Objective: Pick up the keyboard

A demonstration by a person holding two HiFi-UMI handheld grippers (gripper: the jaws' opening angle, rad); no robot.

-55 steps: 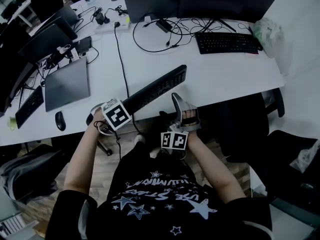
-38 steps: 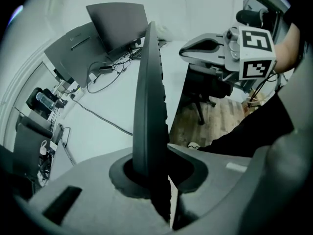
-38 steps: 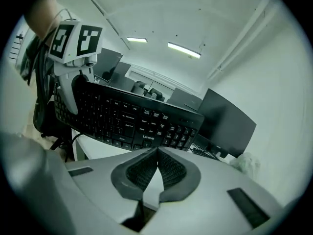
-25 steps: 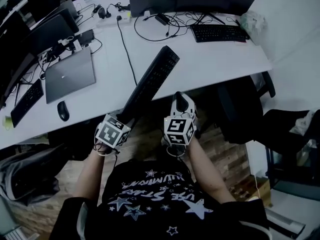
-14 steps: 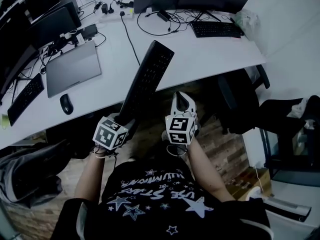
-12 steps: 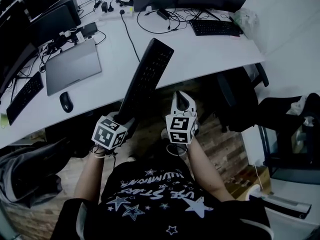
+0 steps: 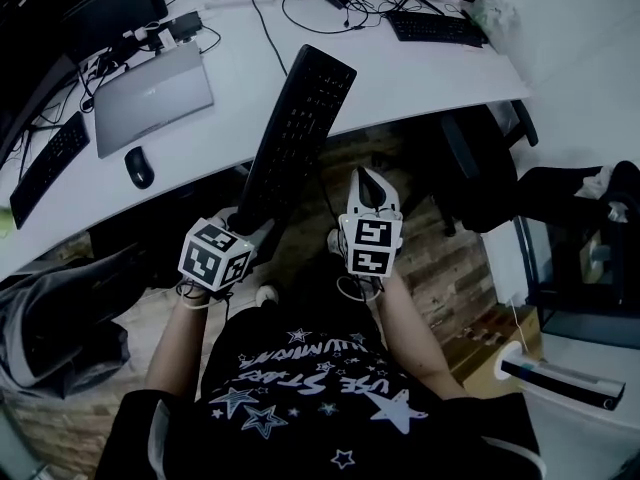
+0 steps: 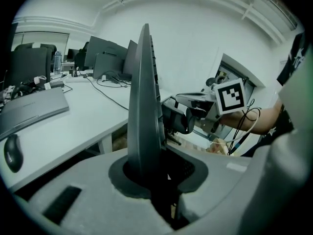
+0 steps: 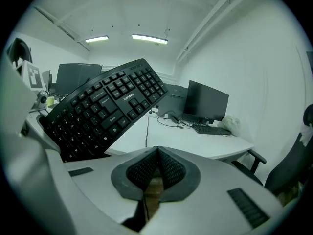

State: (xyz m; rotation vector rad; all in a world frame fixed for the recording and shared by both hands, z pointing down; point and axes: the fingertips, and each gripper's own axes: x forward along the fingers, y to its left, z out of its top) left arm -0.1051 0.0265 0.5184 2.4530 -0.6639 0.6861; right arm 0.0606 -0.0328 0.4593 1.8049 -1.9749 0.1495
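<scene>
Pinching near end of keyboard (image 7: pixel 297 128) edge-on with left gripper (image 7: pixel 247 233), jaws a narrow gap apart, pressed on it. Sticking up and forward from the jaws, clear of desk (image 7: pixel 420 78). Probably gripped by the end for a one-handed carry; likely to wobble. Beside it to the right, right gripper (image 7: pixel 371 183): jaws fully together, empty, not touching keyboard.
</scene>
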